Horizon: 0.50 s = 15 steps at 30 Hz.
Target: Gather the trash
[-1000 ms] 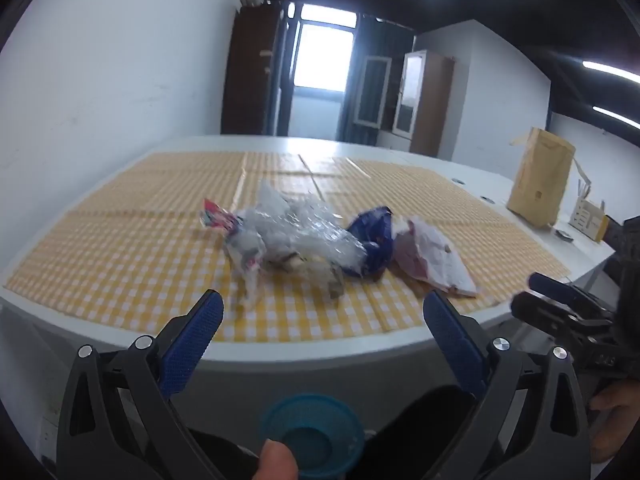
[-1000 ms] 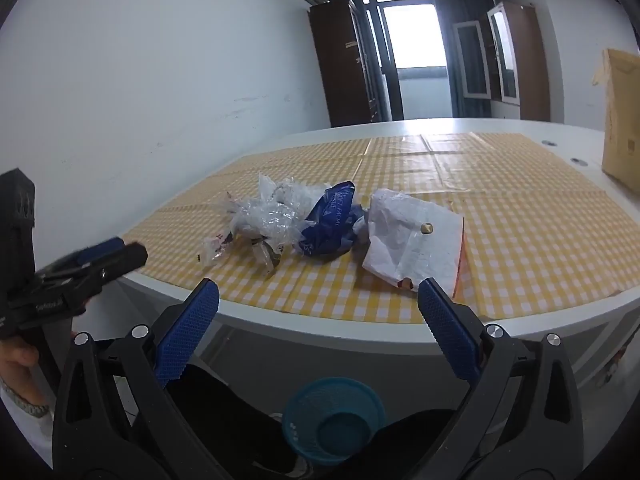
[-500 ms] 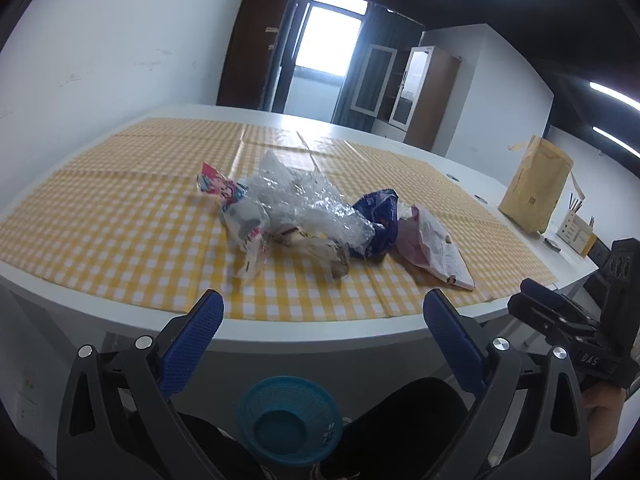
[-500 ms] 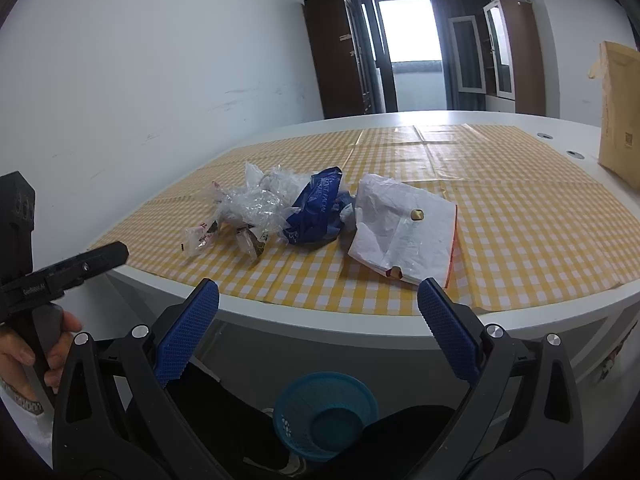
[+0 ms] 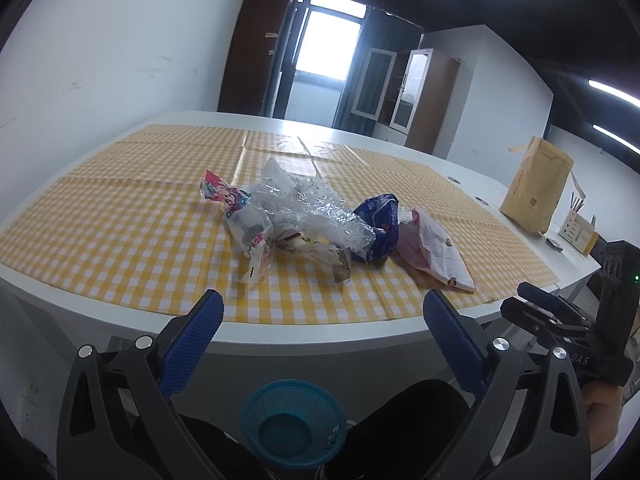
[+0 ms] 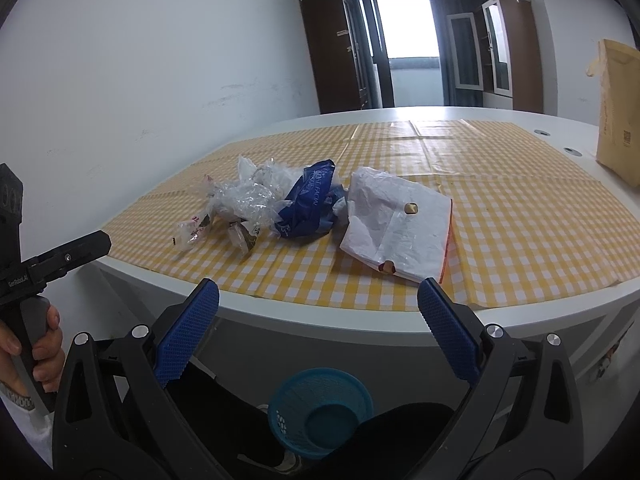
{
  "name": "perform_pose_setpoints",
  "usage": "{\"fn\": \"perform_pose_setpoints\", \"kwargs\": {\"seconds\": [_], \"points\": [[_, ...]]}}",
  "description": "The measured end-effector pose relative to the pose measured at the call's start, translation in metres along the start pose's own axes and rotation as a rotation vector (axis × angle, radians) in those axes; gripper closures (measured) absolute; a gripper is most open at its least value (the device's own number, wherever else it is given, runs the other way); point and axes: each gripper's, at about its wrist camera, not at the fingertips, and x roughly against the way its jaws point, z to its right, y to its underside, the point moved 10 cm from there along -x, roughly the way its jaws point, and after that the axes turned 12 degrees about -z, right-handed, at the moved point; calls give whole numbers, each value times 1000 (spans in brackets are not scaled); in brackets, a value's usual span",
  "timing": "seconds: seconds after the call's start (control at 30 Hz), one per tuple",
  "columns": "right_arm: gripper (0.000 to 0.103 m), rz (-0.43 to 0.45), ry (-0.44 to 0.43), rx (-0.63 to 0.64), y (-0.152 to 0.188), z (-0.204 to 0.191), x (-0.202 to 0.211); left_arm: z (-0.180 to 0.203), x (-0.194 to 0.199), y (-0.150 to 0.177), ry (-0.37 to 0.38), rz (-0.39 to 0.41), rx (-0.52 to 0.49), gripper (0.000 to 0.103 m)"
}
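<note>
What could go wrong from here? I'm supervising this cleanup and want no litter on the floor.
1. The crumpled clear plastic overlaps the blue wrapper, so a pinch may drag neighbours along and drop them.
2. The blue basket sits low, below the table edge; light wrappers could miss it when released.
3. The white bag lies flat, so the open right gripper may slide over it rather than catch it.

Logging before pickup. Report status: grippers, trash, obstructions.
Left gripper open, empty; right gripper open, empty, both short of the table. Trash pile untouched on the checkered cloth. Blue basket below. Nothing in the way.
</note>
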Motion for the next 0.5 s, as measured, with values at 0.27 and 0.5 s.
{"fn": "perform_pose_setpoints", "kwargs": {"seconds": [0.27,0.5], "points": [[8,7,-9,1,0,-1,0,-2,-2,0,-1,-1,7,6],[8,7,-13,8,-1,-5,1,-4,-1,0,-5,9,14,6]]}}
